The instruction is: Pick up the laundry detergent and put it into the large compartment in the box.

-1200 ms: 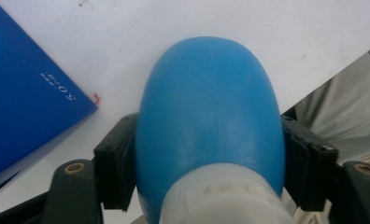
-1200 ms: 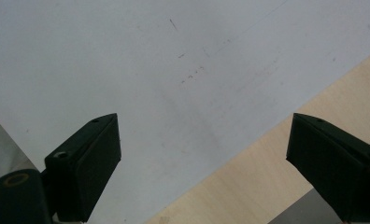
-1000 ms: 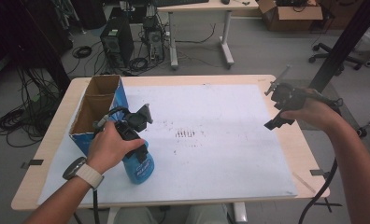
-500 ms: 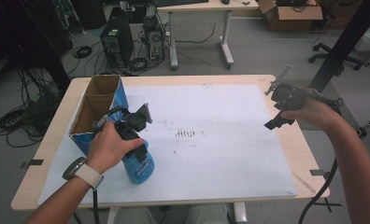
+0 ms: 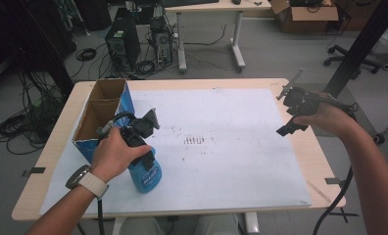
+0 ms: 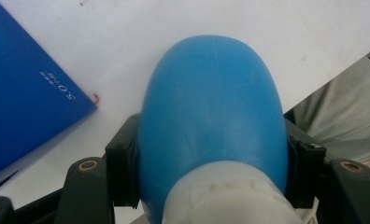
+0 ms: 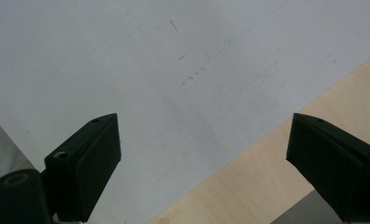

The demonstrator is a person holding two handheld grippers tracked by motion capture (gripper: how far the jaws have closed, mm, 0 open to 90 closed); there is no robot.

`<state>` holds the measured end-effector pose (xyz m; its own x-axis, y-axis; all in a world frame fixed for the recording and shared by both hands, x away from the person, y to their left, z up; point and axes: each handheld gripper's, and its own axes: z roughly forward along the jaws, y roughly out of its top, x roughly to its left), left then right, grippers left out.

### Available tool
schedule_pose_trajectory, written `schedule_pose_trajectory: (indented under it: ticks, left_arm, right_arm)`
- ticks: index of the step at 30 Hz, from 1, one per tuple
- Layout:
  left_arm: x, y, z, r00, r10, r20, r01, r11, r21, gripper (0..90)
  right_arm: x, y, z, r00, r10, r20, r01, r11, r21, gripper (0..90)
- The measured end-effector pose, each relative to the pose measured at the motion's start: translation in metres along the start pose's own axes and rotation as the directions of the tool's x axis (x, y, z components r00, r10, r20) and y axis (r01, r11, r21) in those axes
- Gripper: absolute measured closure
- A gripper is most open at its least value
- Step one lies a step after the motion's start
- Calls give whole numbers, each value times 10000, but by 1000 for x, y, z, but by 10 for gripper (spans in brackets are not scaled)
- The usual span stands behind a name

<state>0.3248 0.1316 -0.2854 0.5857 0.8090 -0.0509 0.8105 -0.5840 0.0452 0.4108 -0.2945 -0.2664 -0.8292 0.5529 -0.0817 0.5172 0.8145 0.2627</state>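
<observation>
A blue plastic bottle [image 5: 145,174] stands near the table's front left, beside a blue cardboard box [image 5: 100,120]. My left gripper [image 5: 138,147] is shut on the bottle's upper part; in the left gripper view the bottle [image 6: 213,126] sits clamped between both jaws, with its pale collar at the bottom. My right gripper [image 5: 294,110] hovers over the table's right edge, open, nothing between its fingers [image 7: 87,158]. The right gripper view looks down on the white sheet [image 7: 150,70] and the wooden table edge [image 7: 267,163].
The open box [image 6: 24,88] has two compartments and stands at the left edge of the white sheet [image 5: 221,147]. Faint dark marks [image 5: 194,141] dot the sheet's middle. Beyond the table are computer towers [image 5: 117,41], cables and a desk. A person's trouser leg [image 6: 342,112] lies below the table edge.
</observation>
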Motion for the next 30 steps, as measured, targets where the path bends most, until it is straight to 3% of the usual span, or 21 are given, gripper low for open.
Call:
schedule_pose_trajectory:
  ticks: [8,11,25,26,30]
  left_arm:
    - [-2,-3,-10,10000,67,25,-66,9997,-222,375]
    - [-4,-4,-29,10000,44,56,-42,9992,-387,376]
    - [-2,-6,-88,9995,-229,-218,213,9971,-728,375]
    - [-2,-7,-102,9991,-314,-279,290,9962,-821,376]
    - [-1,-7,-121,9985,-340,-435,300,9957,-881,376]
  right_arm:
    - [-1,-1,0,10000,34,-1,-34,10000,1,99]
    - [-1,-1,0,10000,35,-5,-35,10000,8,99]
    - [-1,-1,-2,10000,30,-20,-30,10000,-41,100]
    - [-1,0,-2,10000,34,-16,-34,10000,-62,100]
    - [-1,0,-2,10000,25,-20,-26,10000,-41,100]
